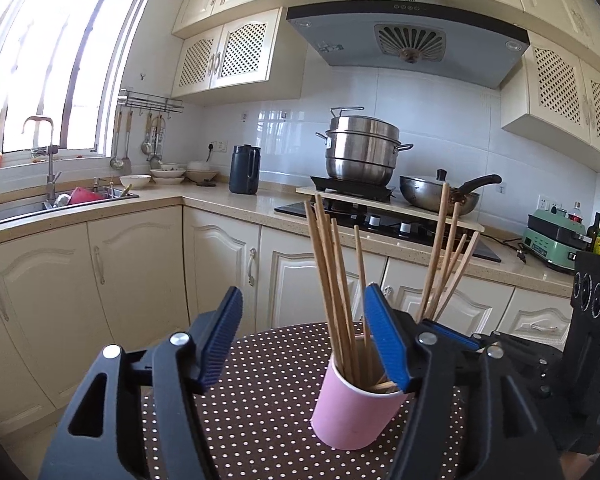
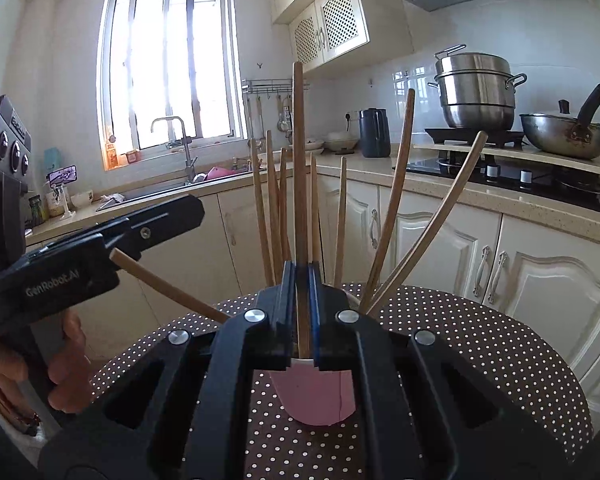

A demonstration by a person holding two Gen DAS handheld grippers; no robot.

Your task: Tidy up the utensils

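Closest to us, our right gripper [image 2: 302,312] is clamped tight on one upright chopstick [image 2: 299,168], its blue pads squeezing the stick directly above the pink cup [image 2: 316,400]. That stick's lower end reaches down to the cup's rim. Our left gripper [image 1: 304,344] stands with its jaws wide apart and nothing pressed between them; its right pad sits at the cup's rim, in front of the chopsticks [image 1: 332,280] standing in the cup. No earlier view is given, so we say only that these jaws are parted. In the right wrist view, one stick [image 2: 168,286] slants away to the left of the cup, its upper end near the left gripper's body. The cup stands on the dotted brown table [image 2: 480,340], and a hand [image 2: 66,376] holds the left gripper's handle left of the cup.
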